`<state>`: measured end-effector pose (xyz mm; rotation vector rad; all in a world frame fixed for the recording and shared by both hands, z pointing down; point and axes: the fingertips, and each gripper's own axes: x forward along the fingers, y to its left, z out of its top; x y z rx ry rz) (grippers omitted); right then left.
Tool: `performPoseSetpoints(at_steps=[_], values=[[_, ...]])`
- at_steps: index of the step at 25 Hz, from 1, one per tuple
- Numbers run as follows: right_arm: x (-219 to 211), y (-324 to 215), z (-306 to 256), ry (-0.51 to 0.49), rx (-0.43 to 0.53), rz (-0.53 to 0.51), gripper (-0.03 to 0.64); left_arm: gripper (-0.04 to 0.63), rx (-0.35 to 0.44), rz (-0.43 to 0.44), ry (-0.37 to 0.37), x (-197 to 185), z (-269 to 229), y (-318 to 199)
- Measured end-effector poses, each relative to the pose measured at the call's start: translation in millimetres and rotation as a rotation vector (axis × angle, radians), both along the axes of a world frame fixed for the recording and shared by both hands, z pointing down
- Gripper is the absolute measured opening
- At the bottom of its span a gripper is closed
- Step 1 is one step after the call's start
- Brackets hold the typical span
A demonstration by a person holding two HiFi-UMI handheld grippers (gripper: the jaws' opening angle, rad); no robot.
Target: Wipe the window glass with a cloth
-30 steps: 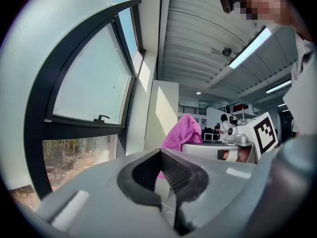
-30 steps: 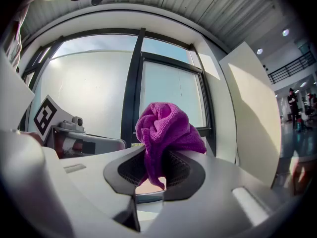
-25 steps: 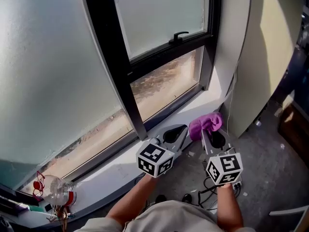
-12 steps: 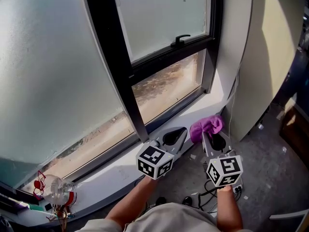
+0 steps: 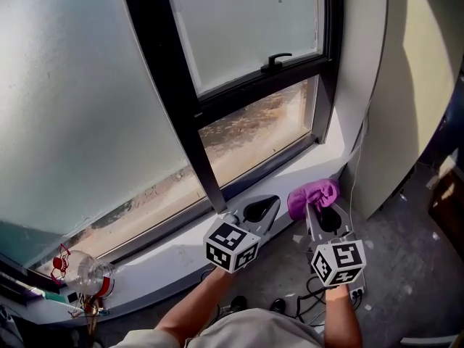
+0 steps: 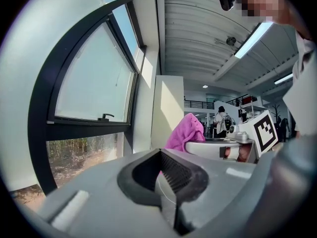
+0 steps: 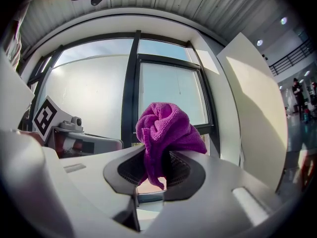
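While the right gripper (image 7: 153, 171) clamped the purple cloth (image 7: 166, 128) — apparently poised for the window glass (image 5: 243, 31) — the left gripper (image 6: 167, 185) sat closed, empty.

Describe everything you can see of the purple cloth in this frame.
The purple cloth looks like soft, nubby towelling, bunched into a crumpled wad. The right gripper is shut on it: a fold is pinched between the ribbed pads, the bulk bulges above the jaws and a short tail hangs below. It is held near the right end of the white windowsill, below the glass. Nothing else visibly touches it.
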<state>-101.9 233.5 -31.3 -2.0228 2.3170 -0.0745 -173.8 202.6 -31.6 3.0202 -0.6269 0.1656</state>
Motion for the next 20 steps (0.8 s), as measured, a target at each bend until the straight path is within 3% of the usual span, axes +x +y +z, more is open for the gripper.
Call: performPoseSetpoints(at_steps=[6, 13, 20], values=[[16, -2, 7, -0.009, 0.001, -0.072, 0.107, 0.0, 0.012, -0.089, -0.021, 3, 0, -2], [-9, -25, 7, 0.011, 0.004, -0.179, 0.107, 0.0, -0.005, -0.184, -0.031, -19, 7, -17], [-29, -75, 17, 0.082, -0.016, -0.243, 0.107, 0.0, -0.03, -0.241, 0.012, -36, 22, -65]])
